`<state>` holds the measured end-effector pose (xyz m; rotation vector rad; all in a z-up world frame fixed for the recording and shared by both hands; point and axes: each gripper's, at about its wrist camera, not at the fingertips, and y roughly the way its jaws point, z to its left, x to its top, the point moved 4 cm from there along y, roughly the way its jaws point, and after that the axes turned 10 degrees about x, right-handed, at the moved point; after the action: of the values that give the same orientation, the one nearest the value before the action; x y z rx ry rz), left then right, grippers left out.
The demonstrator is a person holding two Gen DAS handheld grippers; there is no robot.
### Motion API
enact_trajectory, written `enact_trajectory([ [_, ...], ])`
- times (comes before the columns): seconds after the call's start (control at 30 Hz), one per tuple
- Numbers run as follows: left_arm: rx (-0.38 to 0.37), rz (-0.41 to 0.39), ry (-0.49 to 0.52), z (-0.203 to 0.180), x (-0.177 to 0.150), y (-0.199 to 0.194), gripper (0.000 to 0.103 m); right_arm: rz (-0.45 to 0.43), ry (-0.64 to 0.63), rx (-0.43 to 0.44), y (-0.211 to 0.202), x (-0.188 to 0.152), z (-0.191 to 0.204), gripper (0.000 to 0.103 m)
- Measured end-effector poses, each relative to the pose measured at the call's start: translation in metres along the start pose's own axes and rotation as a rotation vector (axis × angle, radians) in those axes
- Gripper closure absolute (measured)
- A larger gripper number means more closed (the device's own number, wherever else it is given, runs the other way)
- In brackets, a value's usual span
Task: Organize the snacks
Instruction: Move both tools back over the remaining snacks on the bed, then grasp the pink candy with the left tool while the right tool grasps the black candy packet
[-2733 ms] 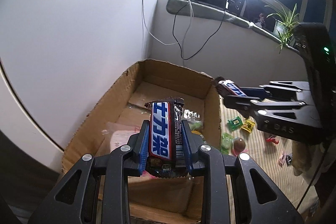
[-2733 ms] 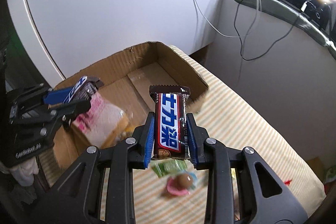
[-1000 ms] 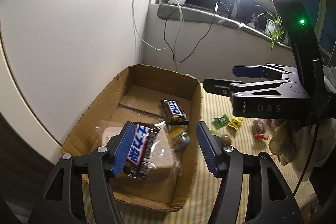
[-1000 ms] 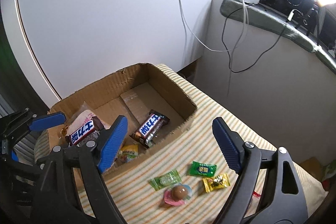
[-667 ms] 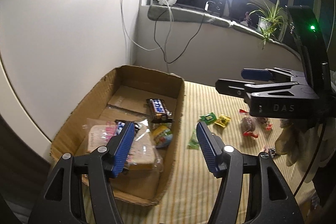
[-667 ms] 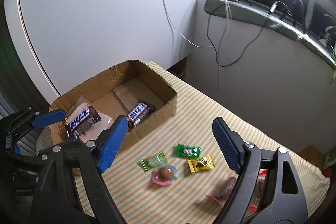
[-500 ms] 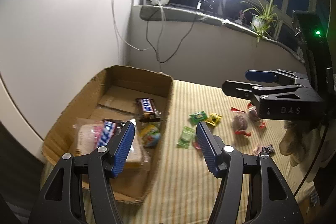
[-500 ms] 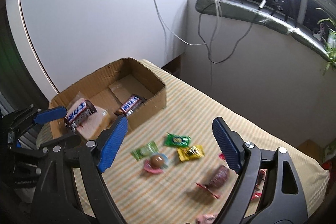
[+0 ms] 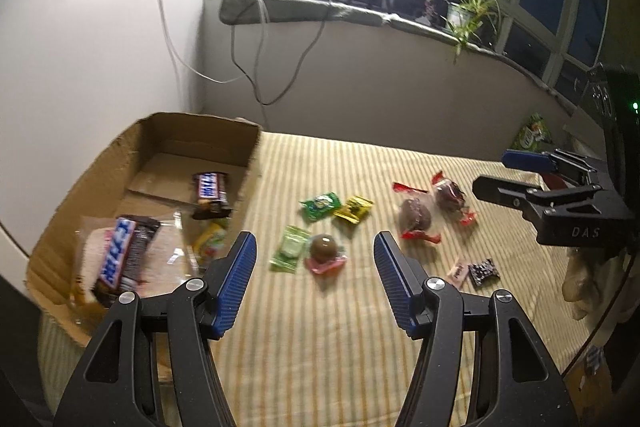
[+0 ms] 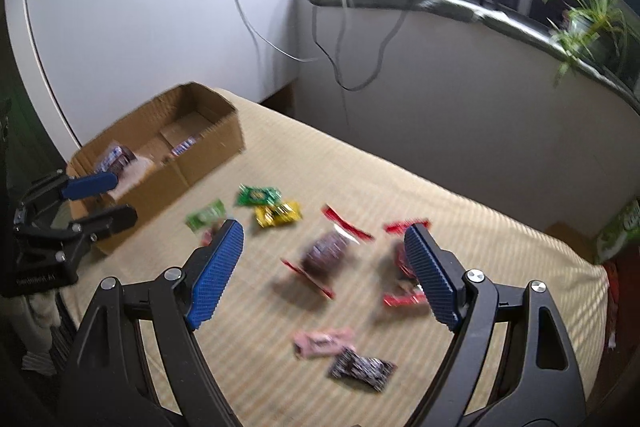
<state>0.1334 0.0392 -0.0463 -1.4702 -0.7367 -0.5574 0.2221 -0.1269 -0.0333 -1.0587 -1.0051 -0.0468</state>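
Both tongs we hold stand apart and empty: our left gripper (image 9: 314, 253) hangs over the striped cloth (image 9: 344, 339) with the chocolate ball (image 9: 324, 247) on its pink wrapper showing between the blue pads, and our right gripper (image 10: 320, 259) hangs over a red-ended dark candy (image 10: 325, 251), blurred in that view. We see the cardboard box (image 9: 252, 163) at the left end of the cloth, by the white wall. Inside it lie two chocolate bars (image 9: 210, 193), one flat on the box floor and one propped on a clear bag near the front. Loose on the cloth, outside the box, are a green sweet (image 9: 320, 205), a yellow sweet (image 9: 354, 207), a pale green packet (image 9: 291, 253), a second red-ended candy (image 9: 450, 193), and a small pink wrapper (image 10: 322, 341) beside a black one (image 10: 362, 367).
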Motion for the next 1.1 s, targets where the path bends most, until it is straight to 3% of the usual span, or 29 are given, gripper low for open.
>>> enact_trajectory([
  [0.17,-0.028,0.023,0.019,-0.016,-0.006,0.008,0.043,0.032,0.020,-0.017,-0.007,-0.027,-0.018,0.018],
  [0.47,-0.070,0.077,0.049,-0.040,-0.019,0.022,0.054,0.122,0.007,0.022,-0.002,-0.075,-0.037,0.018],
  [0.67,-0.145,0.133,0.094,-0.072,-0.029,0.034,0.063,0.215,-0.057,0.045,0.008,-0.100,-0.037,0.043],
  [0.8,-0.180,0.163,0.155,-0.097,-0.038,0.041,0.070,0.251,-0.102,0.055,0.015,-0.107,-0.036,0.051],
  [1.1,-0.230,0.206,0.270,-0.135,-0.043,0.055,0.072,0.276,-0.173,0.094,0.029,-0.106,-0.037,0.053],
])
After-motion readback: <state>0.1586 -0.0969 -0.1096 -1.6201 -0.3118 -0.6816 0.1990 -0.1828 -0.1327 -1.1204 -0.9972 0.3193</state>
